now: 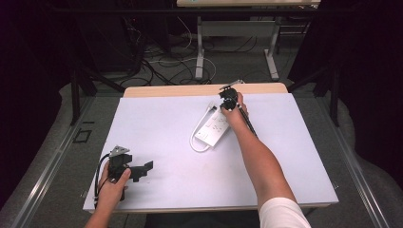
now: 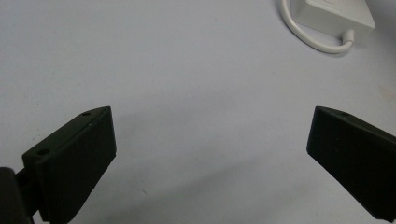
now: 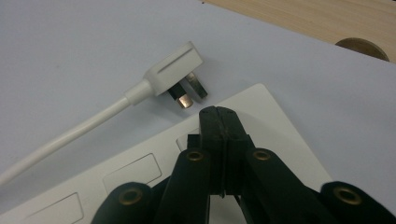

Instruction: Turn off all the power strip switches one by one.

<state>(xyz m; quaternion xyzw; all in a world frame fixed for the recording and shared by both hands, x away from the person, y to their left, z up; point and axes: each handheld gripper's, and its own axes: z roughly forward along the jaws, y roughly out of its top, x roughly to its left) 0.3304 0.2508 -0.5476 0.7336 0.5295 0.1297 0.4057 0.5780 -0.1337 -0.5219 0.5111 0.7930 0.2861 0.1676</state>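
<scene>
The plug with its bare pins is seen beside the power strip in the right gripper view; the right gripper is pressed closed, empty, over it; the left gripper is held spread wide above the table.

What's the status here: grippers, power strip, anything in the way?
Left gripper open, idle near table edge. Right gripper shut, empty, over the power strip. Its plug lies loose beside it. Nothing in the way.

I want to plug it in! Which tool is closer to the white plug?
Right. The right tool, jaws shut, sits over the power strip just beside the white plug. The left tool is far off near the table's front-left corner.
</scene>
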